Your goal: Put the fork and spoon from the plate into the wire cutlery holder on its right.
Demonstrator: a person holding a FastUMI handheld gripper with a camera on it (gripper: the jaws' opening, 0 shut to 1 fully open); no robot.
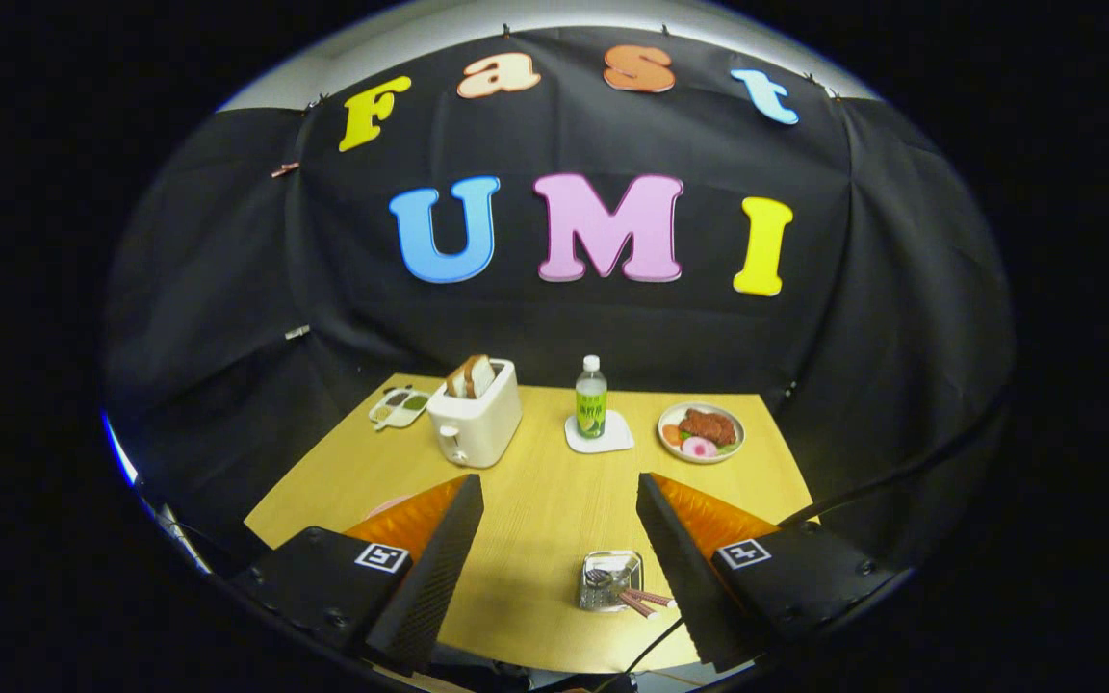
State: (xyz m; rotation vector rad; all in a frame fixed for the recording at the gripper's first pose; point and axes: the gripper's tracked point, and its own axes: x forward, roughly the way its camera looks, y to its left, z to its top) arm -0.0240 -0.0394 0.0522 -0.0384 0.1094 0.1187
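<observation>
Cutlery looks pretty much parked already: we can see the wire holder [609,579] sitting on the wooden table [535,520] between our 2 fingers, closer to the right one, with what look like pinkish handles [646,602] poking out of it at a slant. Too small for us to tell fork from spoon. A sliver of something pink [383,505] peeks past the left finger, maybe the plate, can't say.

Our gripper [559,510] hangs above the table with its jaws wide apart and nothing between them.

Handling guess: these utensils should be light, stiff and a bit slick, so we'd pinch mid-handle across the narrow side. The holder is thin shiny mesh, boxy, probably light enough to tip if bumped.

Further back: a boxy cream toaster [475,416] with bread, a green bottle [591,398] on a white coaster, a round dish of food [701,431], a small tray [399,406].
</observation>
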